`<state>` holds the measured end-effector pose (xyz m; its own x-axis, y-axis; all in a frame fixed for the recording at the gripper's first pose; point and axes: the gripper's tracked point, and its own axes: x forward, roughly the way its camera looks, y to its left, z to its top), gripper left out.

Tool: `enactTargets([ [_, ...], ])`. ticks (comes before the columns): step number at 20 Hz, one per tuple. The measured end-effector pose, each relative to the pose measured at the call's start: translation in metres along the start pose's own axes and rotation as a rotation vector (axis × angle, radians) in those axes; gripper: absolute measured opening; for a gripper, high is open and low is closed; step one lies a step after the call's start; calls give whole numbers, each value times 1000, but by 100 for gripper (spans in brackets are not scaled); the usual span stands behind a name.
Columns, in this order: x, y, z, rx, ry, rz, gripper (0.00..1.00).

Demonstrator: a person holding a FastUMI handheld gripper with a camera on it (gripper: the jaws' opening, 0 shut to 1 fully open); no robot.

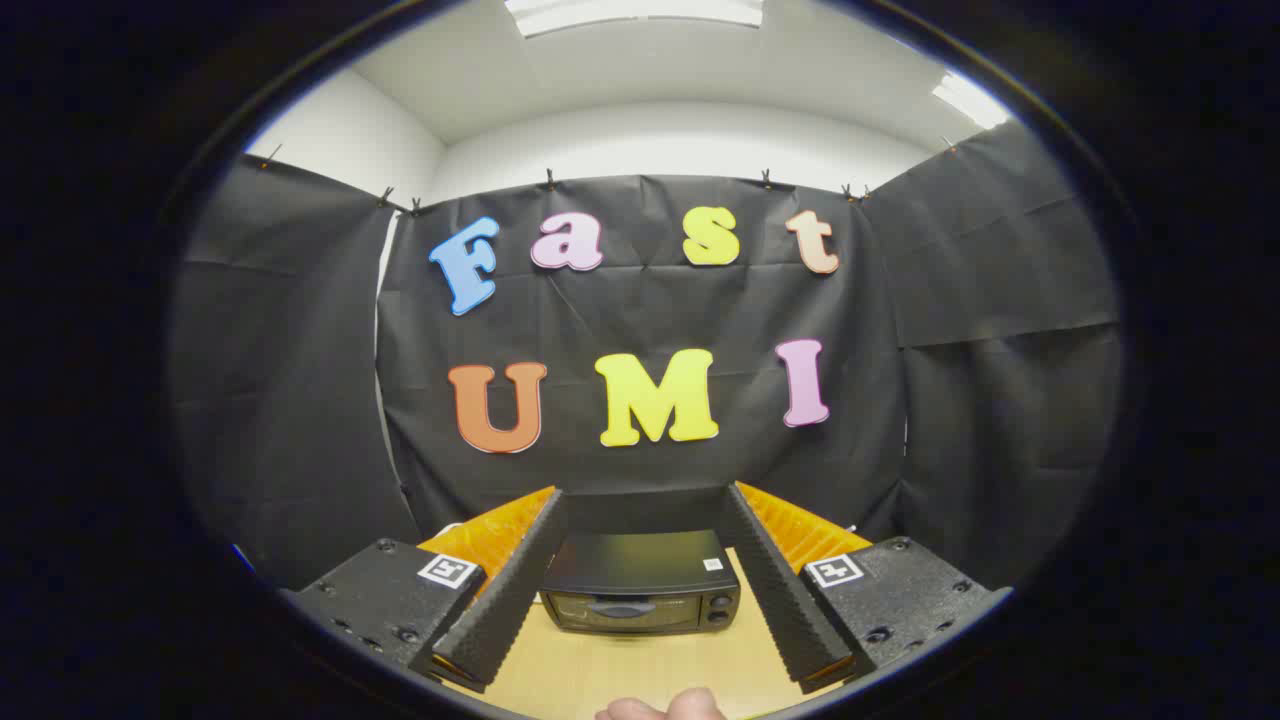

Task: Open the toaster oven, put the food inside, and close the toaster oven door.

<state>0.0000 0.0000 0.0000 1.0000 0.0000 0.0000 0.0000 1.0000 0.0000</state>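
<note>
No wording can be read. The toaster oven [640, 592] at the desk's far edge carries a small white sticker [712, 564] on its top, too small to make out. Each finger mount bears a square black-and-white coded marker [447, 571], without letters.

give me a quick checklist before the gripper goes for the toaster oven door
1. Gripper fingers spread and holding nothing: ok.
2. Toaster oven framed between the fingers, beyond their tips: ok.
3. Oven door shut, so opening comes first: ok.
4. Door handle in view on the oven front: ok.
5. Wooden table bare between fingers and oven: ok.
6. Food located: cannot tell; a pale rounded thing sits just beneath the fingers, possibly a hand.
</note>
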Motion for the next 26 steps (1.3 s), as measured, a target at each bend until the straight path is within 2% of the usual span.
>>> enactTargets([
  [26,26,-29,-24,50,81,-8,100],
])
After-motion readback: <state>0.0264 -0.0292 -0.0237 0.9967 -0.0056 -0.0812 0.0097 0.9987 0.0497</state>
